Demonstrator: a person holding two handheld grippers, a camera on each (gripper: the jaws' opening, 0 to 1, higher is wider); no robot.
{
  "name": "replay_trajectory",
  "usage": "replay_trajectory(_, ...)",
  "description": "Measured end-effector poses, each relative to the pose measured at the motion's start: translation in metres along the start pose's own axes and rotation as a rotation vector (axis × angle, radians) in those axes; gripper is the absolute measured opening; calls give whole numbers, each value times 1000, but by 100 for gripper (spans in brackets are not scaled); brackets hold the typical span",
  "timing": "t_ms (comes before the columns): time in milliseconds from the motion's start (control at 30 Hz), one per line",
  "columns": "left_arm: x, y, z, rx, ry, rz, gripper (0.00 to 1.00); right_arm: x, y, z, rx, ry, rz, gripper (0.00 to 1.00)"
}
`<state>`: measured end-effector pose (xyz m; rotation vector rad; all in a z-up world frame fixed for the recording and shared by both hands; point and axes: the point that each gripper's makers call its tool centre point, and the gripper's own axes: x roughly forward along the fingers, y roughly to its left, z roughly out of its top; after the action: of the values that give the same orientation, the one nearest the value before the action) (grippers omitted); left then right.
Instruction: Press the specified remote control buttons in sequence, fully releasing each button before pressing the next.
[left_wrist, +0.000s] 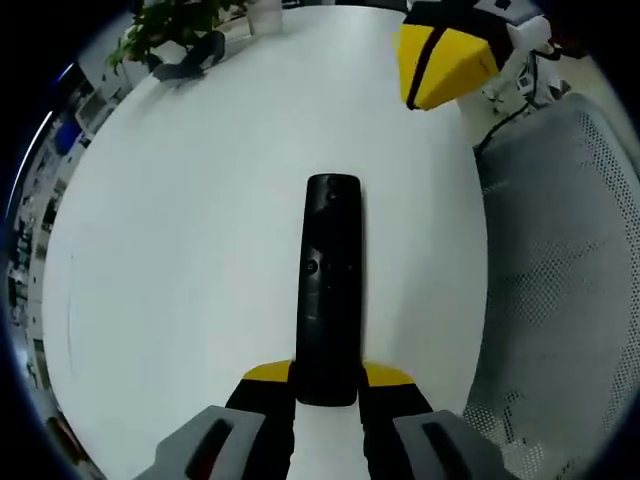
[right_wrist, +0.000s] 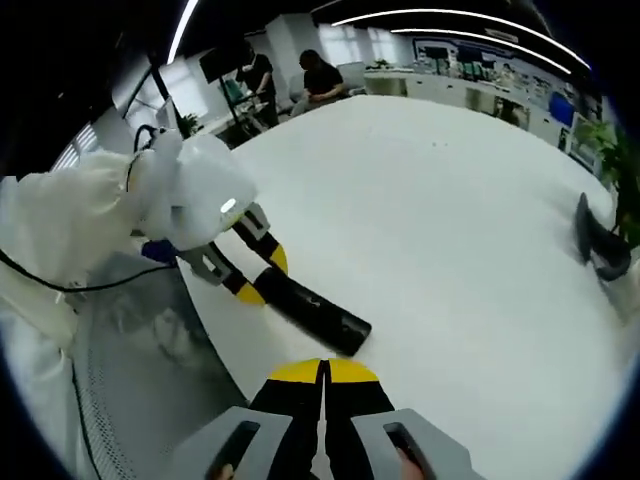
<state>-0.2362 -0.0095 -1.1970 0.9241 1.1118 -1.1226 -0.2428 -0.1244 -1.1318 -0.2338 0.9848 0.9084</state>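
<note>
Black remote control (left_wrist: 330, 290) lying flat on the white table (left_wrist: 180, 250), near the table edge. Lower end of the remote pinched between the yellow-tipped jaws of the left gripper (left_wrist: 327, 385), buttons facing up. Same remote (right_wrist: 312, 312) seen in the right gripper view, held at its far end by the left gripper (right_wrist: 258, 275), with a sleeve in white (right_wrist: 70, 225) behind it. Right gripper (right_wrist: 323, 375) above the table, near the free end of the remote but apart from it, jaws pressed together, pinching nothing. Beyond the remote, at the far table edge, a green plant (left_wrist: 165, 30). Beside the table, on the remote's side, a grey mesh chair (left_wrist: 570, 270).
</note>
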Motion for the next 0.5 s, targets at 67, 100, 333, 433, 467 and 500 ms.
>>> replay_trajectory(67, 0, -6, 0, 9, 4, -4, 22, 4, 1, -1, -32, 15, -1, 0)
replay_trajectory(100, 0, -9, 0, 14, 5, -7, 22, 5, 1, -1, -37, 17, 0, 0)
replay_trajectory(333, 0, -25, -2, 57, 22, -12, 22, 22, 7, -9, -62, 76, 40, 0)
replay_trajectory(433, 0, -25, -2, 59, 23, -13, 22, 28, 7, -14, -83, 108, 42, 0)
replay_trajectory(467, 0, -24, -2, 58, 24, -13, 22, 30, 7, -16, -88, 121, 46, 0)
replay_trajectory(500, 0, -24, -2, 58, 23, -13, 22, 32, 6, -19, -94, 136, 50, 0)
